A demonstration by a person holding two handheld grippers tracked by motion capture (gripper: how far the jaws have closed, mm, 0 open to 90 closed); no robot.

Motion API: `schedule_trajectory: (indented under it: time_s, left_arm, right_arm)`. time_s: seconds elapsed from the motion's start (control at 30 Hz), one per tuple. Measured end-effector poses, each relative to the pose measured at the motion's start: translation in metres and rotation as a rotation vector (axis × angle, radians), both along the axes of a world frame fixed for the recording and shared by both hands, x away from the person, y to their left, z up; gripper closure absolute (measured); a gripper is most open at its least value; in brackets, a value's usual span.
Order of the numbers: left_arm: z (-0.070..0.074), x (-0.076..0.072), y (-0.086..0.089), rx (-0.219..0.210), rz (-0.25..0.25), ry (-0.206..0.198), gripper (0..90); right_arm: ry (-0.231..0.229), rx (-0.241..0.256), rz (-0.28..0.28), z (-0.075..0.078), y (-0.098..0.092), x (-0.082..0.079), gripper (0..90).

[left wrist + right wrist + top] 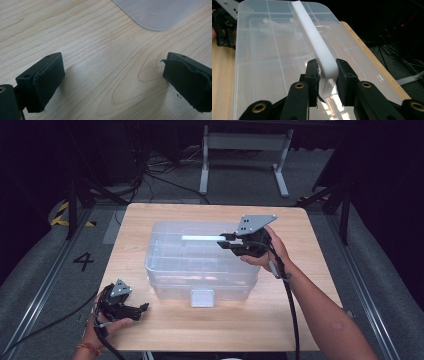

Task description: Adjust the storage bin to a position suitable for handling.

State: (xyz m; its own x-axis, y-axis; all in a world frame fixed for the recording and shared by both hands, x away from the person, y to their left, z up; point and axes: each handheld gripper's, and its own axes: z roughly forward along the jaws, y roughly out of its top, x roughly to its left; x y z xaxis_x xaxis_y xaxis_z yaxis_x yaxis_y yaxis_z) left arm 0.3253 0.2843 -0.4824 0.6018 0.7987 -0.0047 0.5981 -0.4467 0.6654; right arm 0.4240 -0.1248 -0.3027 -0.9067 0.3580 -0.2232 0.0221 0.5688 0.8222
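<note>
**Right tool clamped on the box's white handle**

A clear, lidded plastic compartment box (200, 262) sat at the centre of the high view, on the light wooden table (300, 320). A long white plastic handle bar (202, 238) ran across the top of its lid, in the upper middle of that frame. The right tool (223, 241), held in a hand entering from the lower right, reached in from the right of the frame and met the bar's right end. In the right gripper view, the bar (315, 42) stretched from the lower centre up towards the top of the frame, and the two black jaws of the right tool (327, 75) pressed on either side of its near end, closed on it. The divided compartments of the box (269, 57) showed through the clear lid on the left of that frame.

The left tool (141, 308) rested low at the lower left of the high view, near the box's front left corner but apart from it. In the left gripper view its jaws stood wide apart over bare wood grain (100, 62), holding nothing (112, 77), with a rounded corner of the box (157, 12) at the upper right of the frame.

A small pale latch (202, 297) sat on the box's front wall.
</note>
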Motion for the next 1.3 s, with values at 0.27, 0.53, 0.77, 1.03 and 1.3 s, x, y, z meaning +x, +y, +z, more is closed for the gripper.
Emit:
schedule_trajectory:
  time_s: [0.27,0.53,0.77,1.03,1.3]
  left_arm:
    - [0.001,0.000,0.001,-0.005,0.013,-0.003,7.4]
    - [0.001,0.000,0.002,-0.018,0.026,-0.011,11.4]
    - [0.003,0.000,0.004,-0.022,0.016,-0.014,19.2]
    - [0.019,-0.004,-0.003,0.013,0.002,-0.053,28.3]
    - [0.040,-0.010,-0.015,0.030,-0.042,-0.105,31.6]
  right_arm:
    - [-0.001,-0.012,0.009,0.001,0.000,0.001,74.5]
    - [-0.001,-0.027,0.029,0.003,0.000,0.003,75.3]
    - [0.015,-0.026,0.045,0.004,-0.001,0.007,75.6]
    - [0.036,-0.027,0.046,0.009,-0.001,0.011,75.8]
    - [0.053,-0.025,0.048,0.012,-0.002,0.016,75.8]
